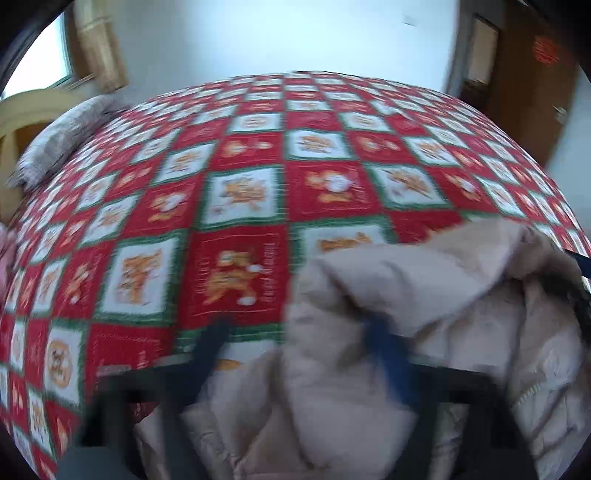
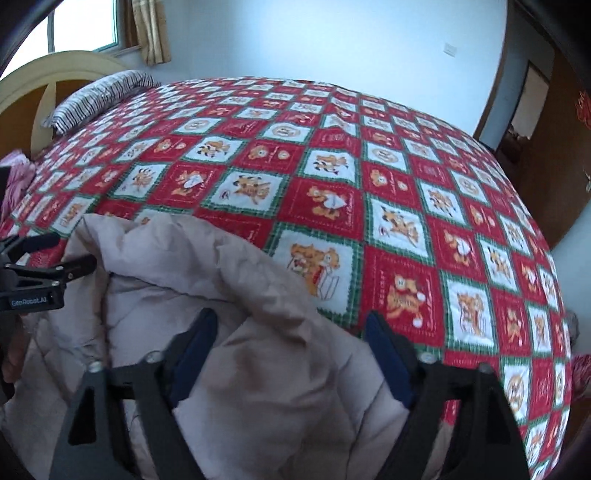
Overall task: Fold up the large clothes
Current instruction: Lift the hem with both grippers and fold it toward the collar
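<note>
Beige puffer jacket [image 2: 229, 266] is lying bunched in a thick heap at the near edge of the bed, on a red, white and green checked bedspread [image 2: 369, 177] printed with cartoon animals. The rest of the bedspread is stretching flat toward the far edge.

The right gripper [image 2: 291, 332] is pointing steeply down into the heap, and a fat roll of the jacket is filling the whole gap between its blue-padded fingers [image 2: 384, 350]; both pads are pressing on the cloth.

The left gripper [image 1: 295, 339] is working at the other end of the heap, and its view is smeared by blur. Its fingers [image 1: 380, 343] are standing apart: one is poking into the jacket's folds, while the other is hanging over bare bedspread, clear of the cloth. From the right wrist view the same tool is showing at the jacket's left side.

A striped pillow [image 2: 96, 96] is resting at the far left corner of the bed, against a curved headboard [image 2: 48, 70]. A curtained window [image 2: 85, 26] is showing behind it.
</note>
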